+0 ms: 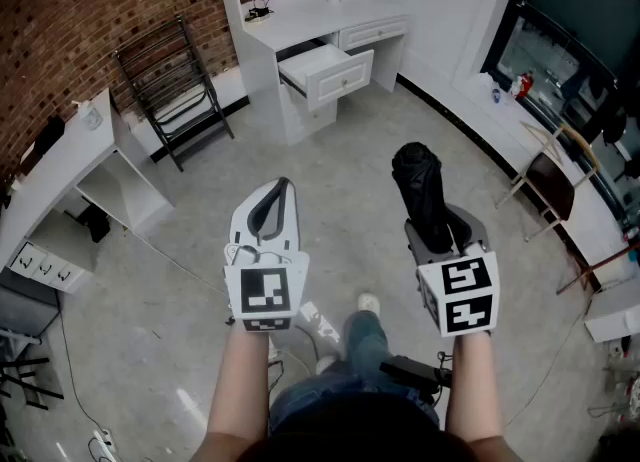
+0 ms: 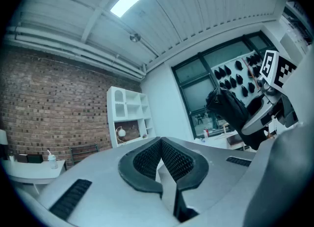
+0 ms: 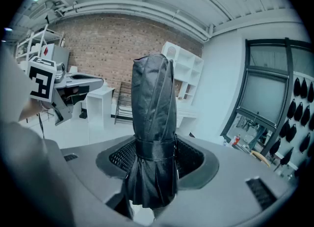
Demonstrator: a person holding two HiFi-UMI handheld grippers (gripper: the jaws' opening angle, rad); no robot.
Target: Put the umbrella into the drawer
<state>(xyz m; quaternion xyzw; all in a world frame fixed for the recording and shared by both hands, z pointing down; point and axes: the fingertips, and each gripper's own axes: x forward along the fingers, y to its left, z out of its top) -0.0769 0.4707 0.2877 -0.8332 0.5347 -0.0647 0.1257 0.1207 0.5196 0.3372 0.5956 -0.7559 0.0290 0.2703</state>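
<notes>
Right gripper (image 3: 152,158): clamped around folded umbrella (image 3: 153,103) at strapped waist, held upright for carrying.
Left gripper (image 2: 161,147): jaws together, empty, spare.
Drawer (image 1: 340,77): pulled open at desk (image 1: 320,10) front edge, well apart from umbrella, ready to receive it.

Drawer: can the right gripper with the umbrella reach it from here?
Probably not yet. The right gripper holds the umbrella, but the open drawer is far across the floor. Nothing seems to block the way, so stepping closer should do.
</notes>
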